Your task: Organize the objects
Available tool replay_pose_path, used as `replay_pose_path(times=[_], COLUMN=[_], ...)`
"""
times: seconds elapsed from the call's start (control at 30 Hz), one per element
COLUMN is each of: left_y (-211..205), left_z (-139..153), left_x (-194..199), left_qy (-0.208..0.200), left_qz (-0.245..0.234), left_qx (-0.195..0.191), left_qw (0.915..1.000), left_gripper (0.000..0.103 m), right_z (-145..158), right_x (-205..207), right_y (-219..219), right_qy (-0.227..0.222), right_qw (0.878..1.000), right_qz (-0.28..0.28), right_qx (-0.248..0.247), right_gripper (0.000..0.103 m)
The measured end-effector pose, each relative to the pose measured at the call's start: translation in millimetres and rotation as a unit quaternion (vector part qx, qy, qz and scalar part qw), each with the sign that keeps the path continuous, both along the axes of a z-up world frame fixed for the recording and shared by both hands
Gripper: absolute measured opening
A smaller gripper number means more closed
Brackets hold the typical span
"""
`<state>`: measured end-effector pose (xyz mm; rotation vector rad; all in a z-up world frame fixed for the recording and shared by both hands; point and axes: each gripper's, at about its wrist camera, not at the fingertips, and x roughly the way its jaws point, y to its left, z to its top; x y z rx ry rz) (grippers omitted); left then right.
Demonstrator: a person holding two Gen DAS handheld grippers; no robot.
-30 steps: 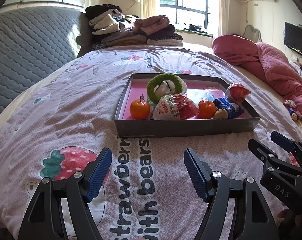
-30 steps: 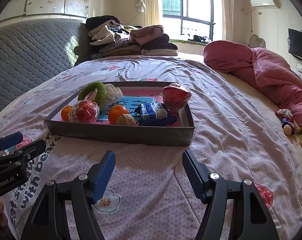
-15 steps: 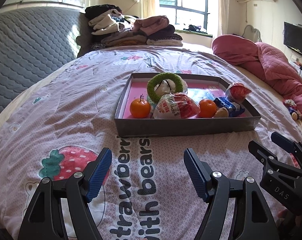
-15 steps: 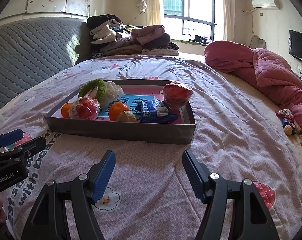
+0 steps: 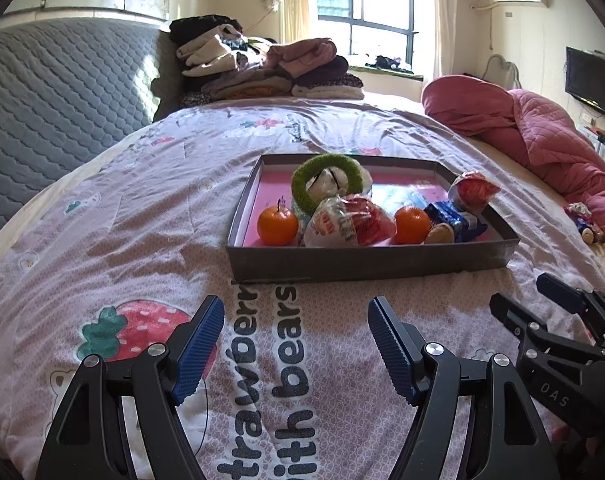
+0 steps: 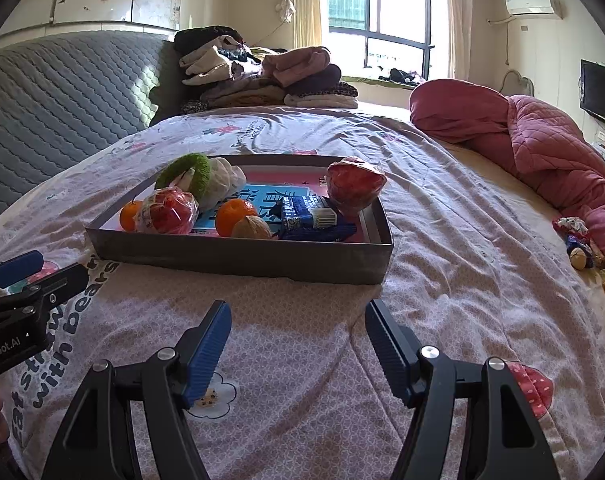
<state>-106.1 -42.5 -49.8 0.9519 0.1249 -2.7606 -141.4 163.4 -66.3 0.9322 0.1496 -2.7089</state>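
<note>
Both grippers nearer grey tray (image 5: 366,268) of fruit.

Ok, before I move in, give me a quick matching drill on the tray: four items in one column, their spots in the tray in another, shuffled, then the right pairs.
Items:
1. green ring
2. stemmed orange
3. blue packet
4. red wrapped bundle

Places in the grey tray, seen from the grippers:
A. far right corner
B. near left corner
C. back, left of centre
D. near right, beside the walnut

Pairs: 1-C, 2-B, 3-D, 4-A
</note>
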Motion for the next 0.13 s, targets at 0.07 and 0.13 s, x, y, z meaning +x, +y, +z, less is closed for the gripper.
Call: replay_pose_path(times=[0.07,0.13], left_y=[-0.8,-1.0], left_z=[1.9,1.2], left_x=[0.3,-0.2], left_qy=[0.002,-0.001], left_qz=[-0.001,0.001], left_qx=[0.005,0.004], left_qw=[1.0,1.0], left_gripper=[0.076,0.076], right_z=[-0.3,-1.0], right_x=[0.0,-0.5], right_y=[-0.2,0.5], right_qy=[0.0,-0.002], right_qw=[1.0,1.0], right_qz=[0.001,-0.001], right_qx=[0.0,0.0], right_gripper=[0.069,0.069])
